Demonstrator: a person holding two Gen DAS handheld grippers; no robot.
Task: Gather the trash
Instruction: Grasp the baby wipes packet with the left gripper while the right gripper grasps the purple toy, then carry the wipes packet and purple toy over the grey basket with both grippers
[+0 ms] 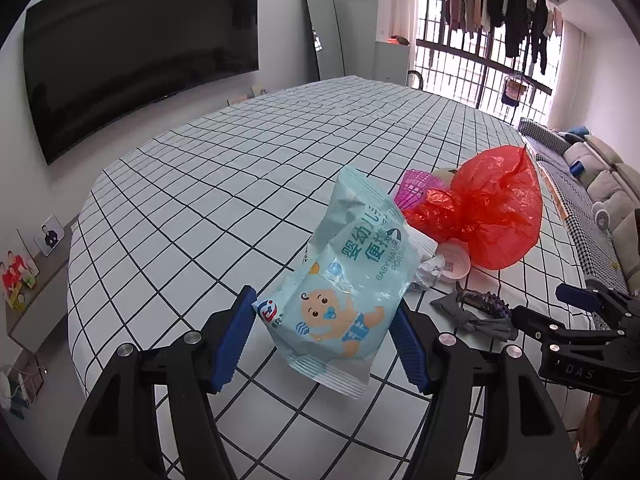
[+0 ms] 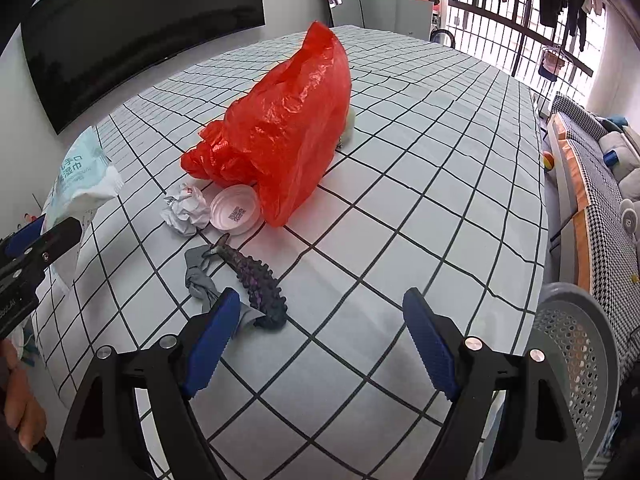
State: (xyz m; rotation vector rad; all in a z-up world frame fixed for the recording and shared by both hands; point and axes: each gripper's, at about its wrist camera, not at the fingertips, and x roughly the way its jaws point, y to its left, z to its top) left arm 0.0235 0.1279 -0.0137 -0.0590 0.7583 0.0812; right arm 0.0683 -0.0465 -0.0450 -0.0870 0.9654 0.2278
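**Wet-wipe pack clamped in the left gripper above the checked table**

The pale blue wet-wipe pack [image 1: 344,280] fills the lower middle of the left wrist view. It is a soft, crinkled foil pouch with crimped ends, a cartoon baby printed low on its face and teal lettering higher up. The left gripper [image 1: 324,340] is clenched on its lower part: both blue pads press against the pack's sides, and the pouch stands tilted, lifted off the checked tablecloth [image 1: 192,208].

To the right of the pack in this view lie the other bits: a puffed red plastic bag [image 1: 492,216], a pink mesh item [image 1: 416,192] behind it, a crumpled white paper ball [image 1: 430,274], a shallow white lid [image 1: 454,264], and a grey knotted cloth [image 1: 476,320] with a dark purple spiky toy [image 1: 490,304] lying across it. The right gripper [image 1: 548,308] enters from the right edge.

The right wrist view looks at the same pile from the other side. The red bag sits upper middle, with the paper ball and the lid, showing a printed code inside, touching its near edge. The spiky toy runs diagonally towards the lower middle, over the cloth. The right gripper's jaws stand released, wide apart, with nothing between them; the left pad overlaps the cloth's end in the picture. Only this view shows a grey perforated basket [image 2: 576,344] at the lower right, and a hand [image 2: 18,396] at the lower left edge. The wipe pack appears at the far left, held aloft.
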